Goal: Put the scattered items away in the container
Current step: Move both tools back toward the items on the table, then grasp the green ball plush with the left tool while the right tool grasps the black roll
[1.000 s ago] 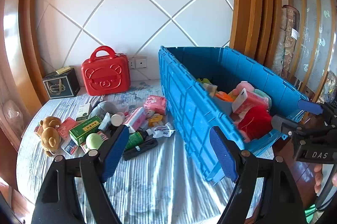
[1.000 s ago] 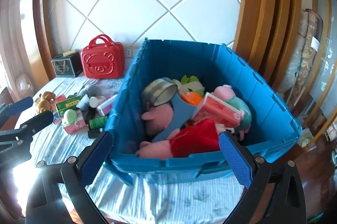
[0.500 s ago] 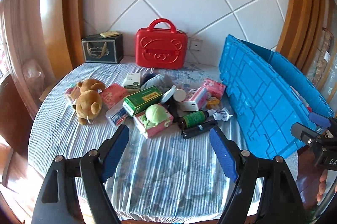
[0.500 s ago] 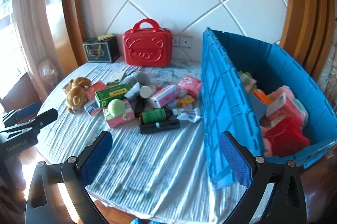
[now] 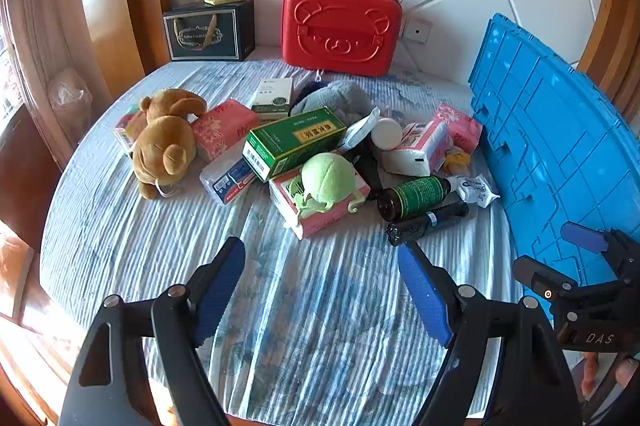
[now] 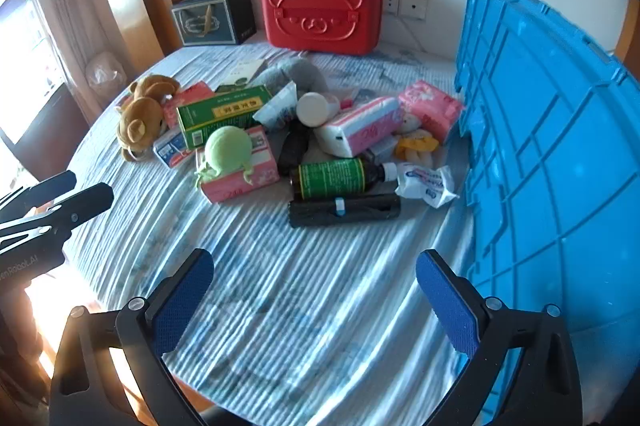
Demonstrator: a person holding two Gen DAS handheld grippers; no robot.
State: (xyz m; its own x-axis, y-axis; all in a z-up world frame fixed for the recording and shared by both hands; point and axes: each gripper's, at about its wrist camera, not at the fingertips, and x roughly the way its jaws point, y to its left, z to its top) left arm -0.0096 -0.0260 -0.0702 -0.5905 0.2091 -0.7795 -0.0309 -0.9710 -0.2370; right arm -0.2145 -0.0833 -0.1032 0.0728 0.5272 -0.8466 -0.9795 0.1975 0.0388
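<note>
A pile of items lies on the striped bedspread: a brown teddy bear (image 5: pixel 164 141), a green box (image 5: pixel 294 141), a green plush on a pink box (image 5: pixel 326 179), a dark bottle with green label (image 5: pixel 414 195), a black roll (image 5: pixel 428 224), and pink tissue packs (image 5: pixel 458 125). The blue crate (image 5: pixel 560 153) stands at the right, its inside hidden. My left gripper (image 5: pixel 322 290) is open and empty, short of the pile. My right gripper (image 6: pixel 314 300) is open and empty, near the black roll (image 6: pixel 344 209) and beside the crate wall (image 6: pixel 560 145).
A red bear-face case (image 5: pixel 340 25) and a dark gift box (image 5: pixel 210 31) stand against the white padded wall at the back. Wooden frames flank the wall. The bed's edge curves round at the left and front.
Both grippers have swung left, away from the crate's inside and toward the pile, and come closer to it. Both stay open and empty.
</note>
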